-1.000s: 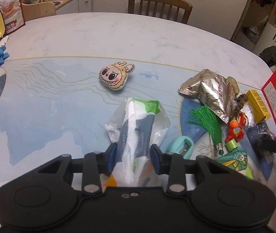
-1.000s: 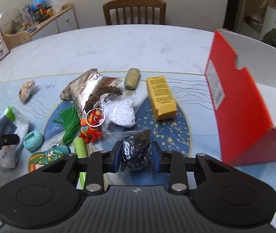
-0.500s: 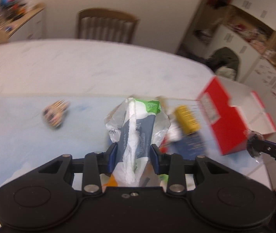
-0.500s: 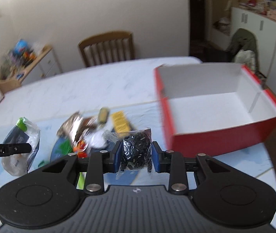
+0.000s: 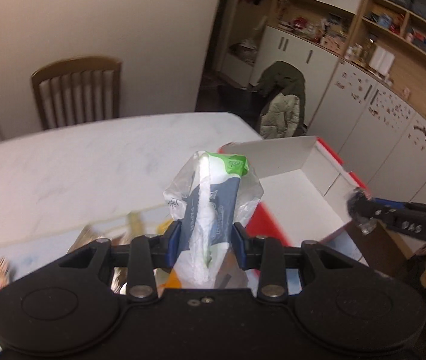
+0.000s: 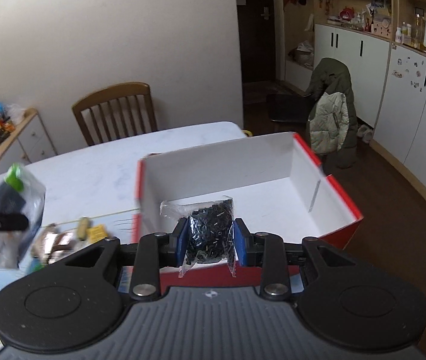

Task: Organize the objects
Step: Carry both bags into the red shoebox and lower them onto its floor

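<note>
Indoor light, moderately dim, warm; no hard shadows or glare. Motion blur smears the table [image 5: 62, 174] clutter. Fisheye bends the cabinets [image 6: 408, 96] at frame edges.

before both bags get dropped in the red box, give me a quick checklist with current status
1. Right gripper shut on the bag of black beads: ok.
2. Left gripper shut on the plastic-wrapped packet: ok.
3. Red box open, white interior bare: ok.
4. Beads already over the box opening: cannot tell; in the right wrist view they sit near its front wall.
5. Packet over the box: not ok; it looks short of the near corner.
6. Grippers apart from each other: ok.
</note>
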### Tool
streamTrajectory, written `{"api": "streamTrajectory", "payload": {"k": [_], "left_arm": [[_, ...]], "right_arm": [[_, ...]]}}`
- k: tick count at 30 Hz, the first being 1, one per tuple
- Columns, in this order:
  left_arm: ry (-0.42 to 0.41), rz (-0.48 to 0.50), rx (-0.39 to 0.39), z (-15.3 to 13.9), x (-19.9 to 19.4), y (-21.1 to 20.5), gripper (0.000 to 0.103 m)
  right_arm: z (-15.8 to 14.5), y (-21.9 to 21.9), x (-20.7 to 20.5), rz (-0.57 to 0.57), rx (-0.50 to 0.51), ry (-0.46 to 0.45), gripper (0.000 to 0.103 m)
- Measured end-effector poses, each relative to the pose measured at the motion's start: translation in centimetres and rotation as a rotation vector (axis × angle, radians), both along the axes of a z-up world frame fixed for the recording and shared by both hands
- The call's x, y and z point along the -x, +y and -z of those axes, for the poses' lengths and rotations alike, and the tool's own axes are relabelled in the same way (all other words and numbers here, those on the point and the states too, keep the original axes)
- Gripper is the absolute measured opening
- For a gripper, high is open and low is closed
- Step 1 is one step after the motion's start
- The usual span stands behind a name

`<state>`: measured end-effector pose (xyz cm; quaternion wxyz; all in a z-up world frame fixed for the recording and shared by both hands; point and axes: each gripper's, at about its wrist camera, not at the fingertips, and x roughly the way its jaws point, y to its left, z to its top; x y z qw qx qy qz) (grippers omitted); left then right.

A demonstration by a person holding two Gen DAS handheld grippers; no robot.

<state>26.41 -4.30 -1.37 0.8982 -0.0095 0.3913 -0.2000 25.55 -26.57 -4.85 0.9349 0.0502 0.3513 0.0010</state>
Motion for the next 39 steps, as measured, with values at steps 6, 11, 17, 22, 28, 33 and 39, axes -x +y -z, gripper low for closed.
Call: {"api": "streamTrajectory", "payload": {"k": [6,11,17,22,28,33,39], "left_arm": [[-0.011,0.034,-0.062,0.1,-3.2,-8.5,0.035],[0.026,0.064,-0.120,2.0,-5.8,-14.9,0.035],[0.136,0.077,-0.190,6.2,-9.4,-19.3,0.035],[0.214,0.094,-0.283,9.7,-11.6,-21.6,0.035],[0.277,0.100,-0.355,12.4,-13.2,-22.7,0.035],[0.323,0.092,-0.374,13.9,-14.1,-23.0,0.035],[0.355,0.100,-0.397,15.3,-14.7,-23.2,0.038]], "right_arm": [[2.0,-3.8,-3.2,-0.017,0.037,0.039,0.031],[3.8,-5.9,-5.7,-0.050,0.062,0.079,0.031],[5.7,-7.7,-9.0,-0.111,0.040,0.171,0.031],[7.6,-8.1,-10.9,-0.149,0.022,0.263,0.031],[10.1,-7.3,-12.4,-0.203,0.083,0.357,0.031],[11.2,-7.1,-12.8,-0.220,0.115,0.390,0.031],[11.7,-7.3,-13.2,-0.221,0.130,0.408,0.031]]}}
